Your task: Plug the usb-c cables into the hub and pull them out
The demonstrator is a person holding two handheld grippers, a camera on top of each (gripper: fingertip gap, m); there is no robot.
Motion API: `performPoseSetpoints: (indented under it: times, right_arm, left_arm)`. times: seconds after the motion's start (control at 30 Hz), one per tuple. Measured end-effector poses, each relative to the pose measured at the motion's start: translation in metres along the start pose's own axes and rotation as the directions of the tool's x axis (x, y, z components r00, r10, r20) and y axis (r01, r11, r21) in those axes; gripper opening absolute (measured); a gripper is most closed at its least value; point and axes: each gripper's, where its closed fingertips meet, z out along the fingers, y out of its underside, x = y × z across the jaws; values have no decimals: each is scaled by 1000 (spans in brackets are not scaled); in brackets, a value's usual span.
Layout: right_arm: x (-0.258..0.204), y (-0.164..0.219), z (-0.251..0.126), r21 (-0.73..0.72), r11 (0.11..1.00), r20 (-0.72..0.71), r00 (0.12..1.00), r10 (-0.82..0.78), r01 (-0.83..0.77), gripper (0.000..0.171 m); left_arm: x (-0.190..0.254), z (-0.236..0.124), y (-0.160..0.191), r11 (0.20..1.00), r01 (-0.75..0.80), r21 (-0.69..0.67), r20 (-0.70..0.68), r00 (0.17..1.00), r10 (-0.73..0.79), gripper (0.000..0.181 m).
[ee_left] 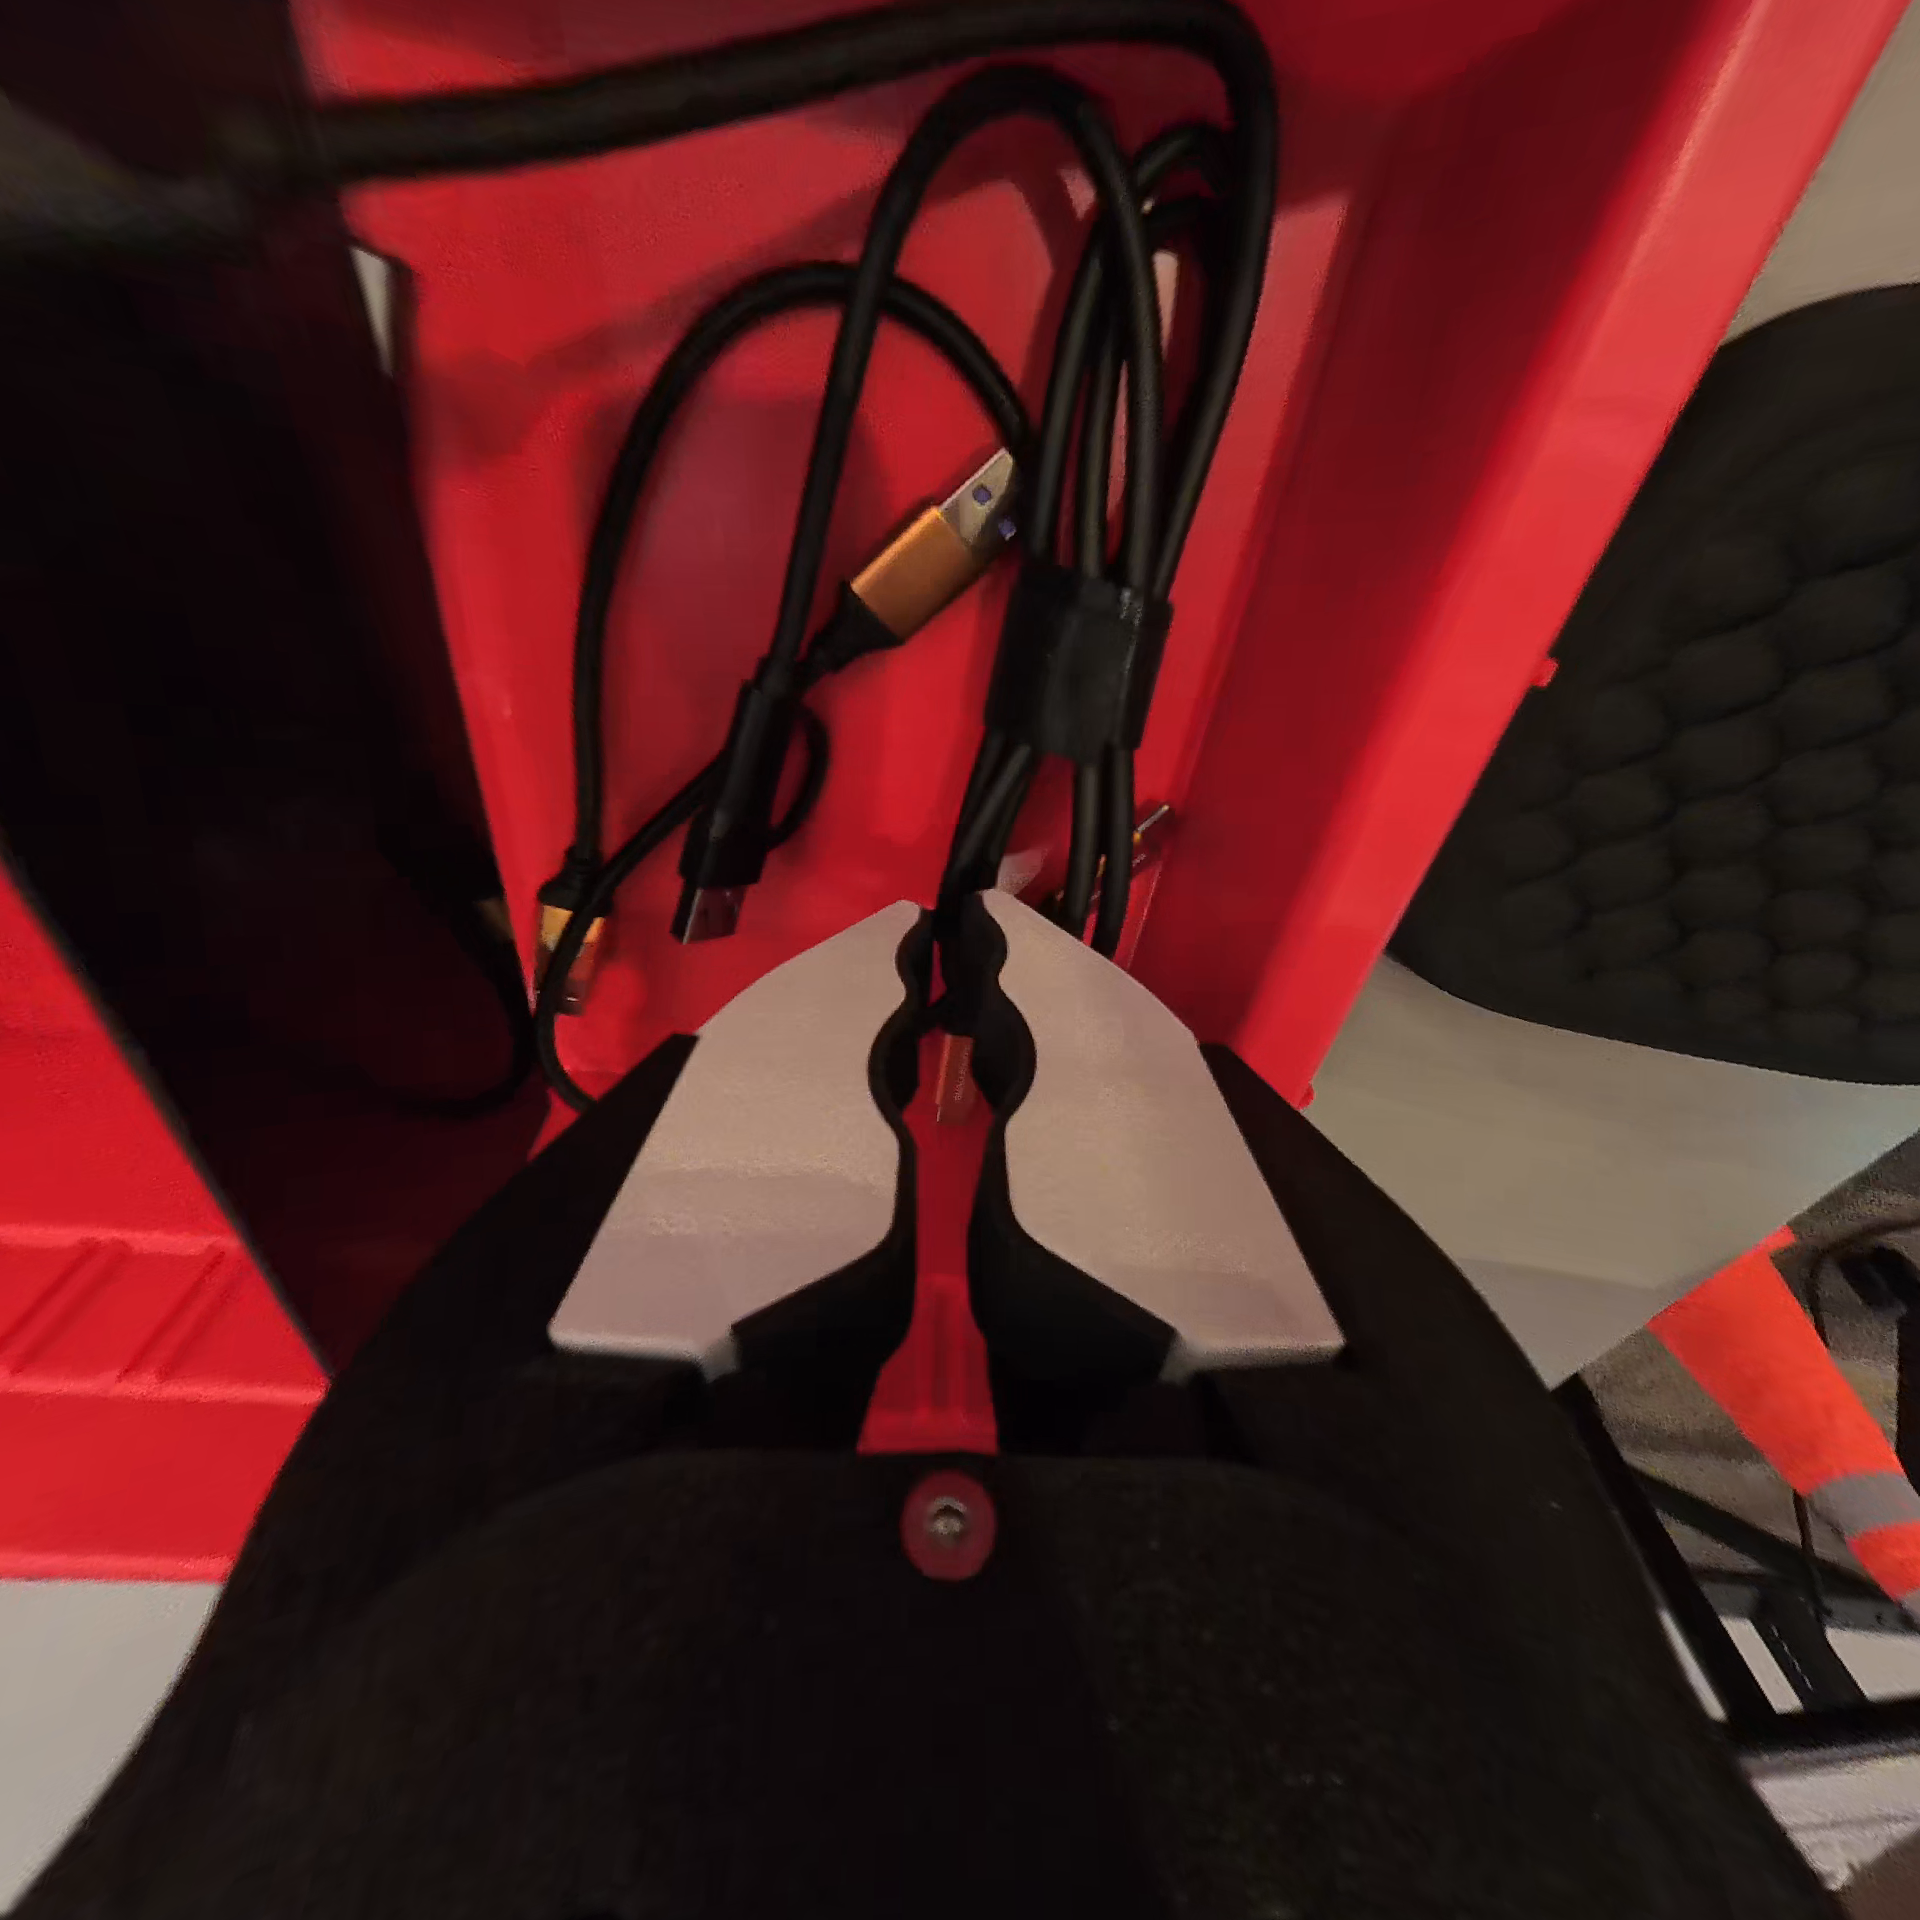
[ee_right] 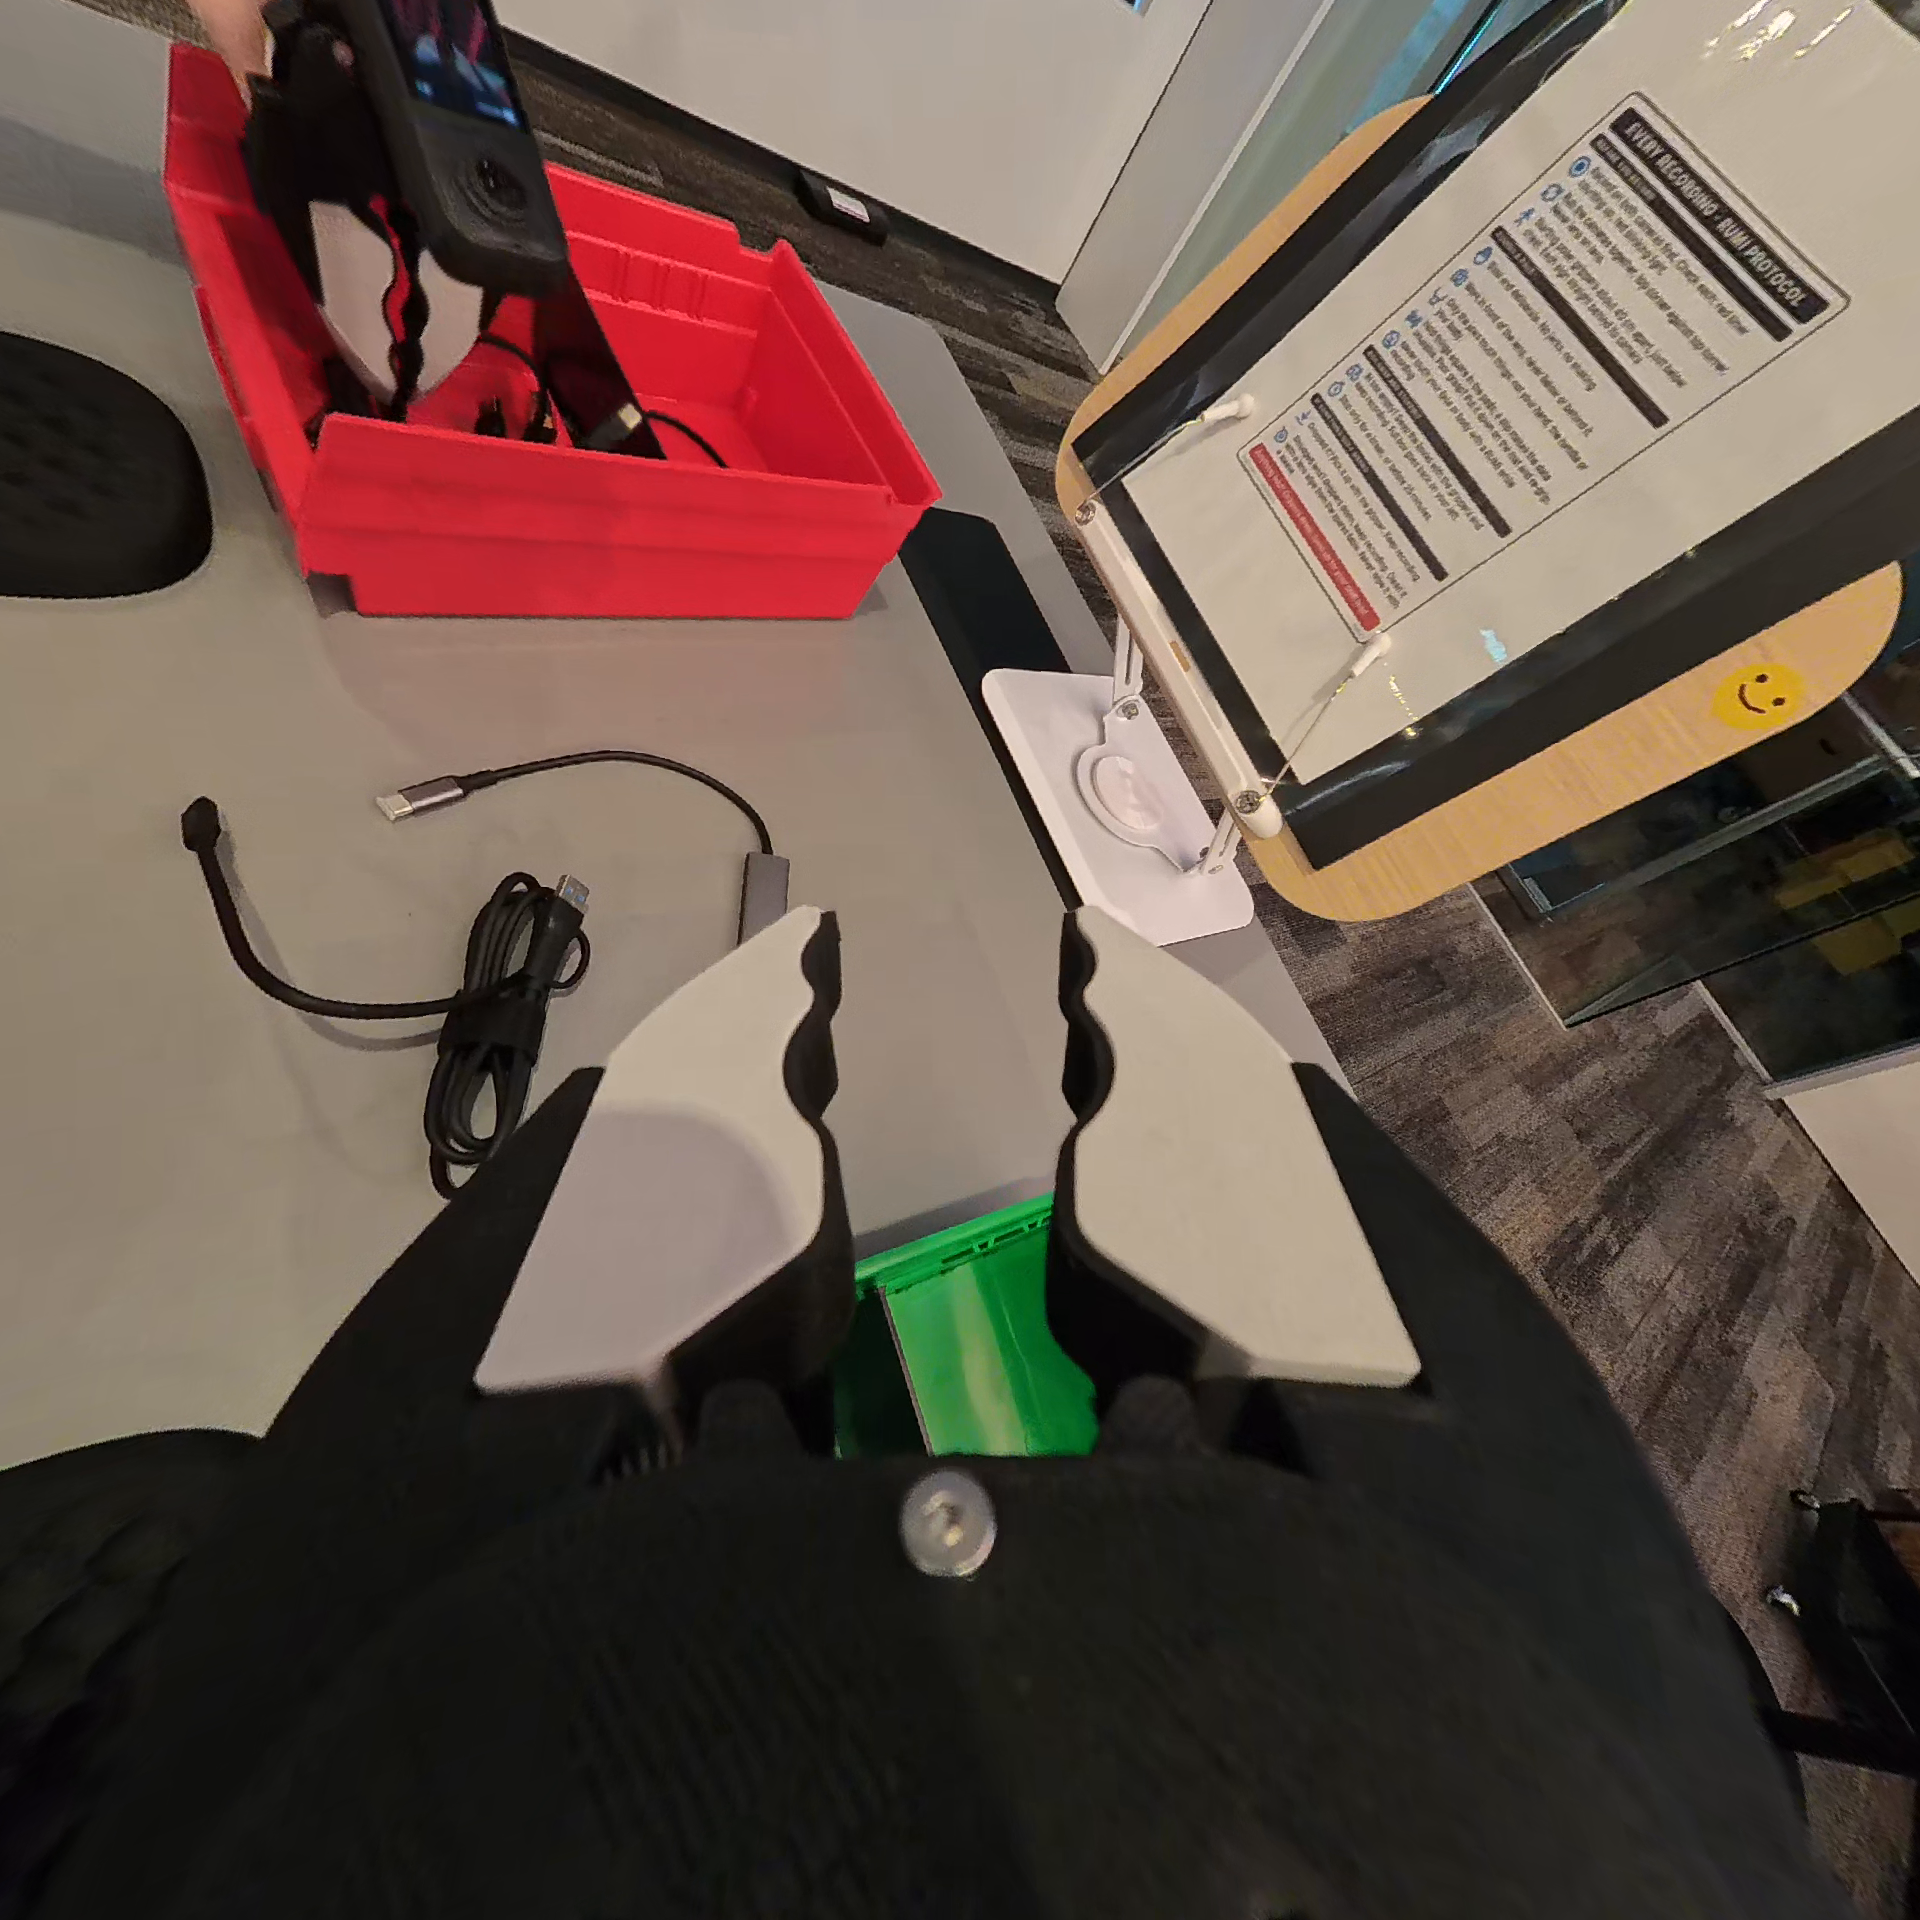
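My left gripper [ee_left: 951, 920] is down in the red bin [ee_left: 1351, 520], shut on a black cable with an orange plug [ee_left: 951, 1075] that shows between the pads. Several other black cables lie in the bin, one with an orange USB-A plug [ee_left: 925, 566] and one strapped bundle [ee_left: 1081, 665]. In the right wrist view the grey hub [ee_right: 764, 888] lies on the table, its own lead ending in a silver plug [ee_right: 416, 802]. My right gripper [ee_right: 948, 925] is open and empty, just right of the hub. The left gripper [ee_right: 384, 301] also shows in the red bin [ee_right: 582, 520].
A coiled black cable [ee_right: 499, 1023] lies on the grey table [ee_right: 312, 675] left of the hub. A green bin [ee_right: 966, 1340] sits below the table's near edge. A black mat [ee_right: 83, 468] is at the left, and a white stand with a sign board [ee_right: 1143, 821] at the right. About 45 cm separates my left fingertips from my right. The grey hub [ee_right: 764, 888] sits 25 cm or so from the ends of my right fingers.
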Motion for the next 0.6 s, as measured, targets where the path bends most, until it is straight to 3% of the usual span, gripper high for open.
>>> performPoseSetpoints:
  times: [0.03, 0.23, 0.43, 0.53, 0.6]
  right_arm:
    - [0, 0, 0, 1, 1000, 0, 1000, 1, -1, 41]
    - [1, 2, 0, -6, 1000, -2, 1000, 4, -4, 41]
    - [2, 5, 1, -17, 1000, -4, 1000, 4, -4, 41]
    - [3, 6, 0, -20, 1000, -7, 1000, 5, -5, 41]
    - [3, 6, 0, -16, 1000, -7, 1000, 7, -7, 41]
  left_arm:
    - [-2, -3, -1, 1000, 5, 19, 9, 1000, -5, 4]
    - [-19, -24, 1, 998, 14, 53, 142, 990, -21, 4]
    - [-42, -39, 14, 999, 43, -19, 295, 955, -36, 4]
    - [-6, -24, 12, 999, 40, -26, 59, 997, -39, 4]
    - [-4, -18, 10, 999, 25, -29, 59, 998, -23, 4]
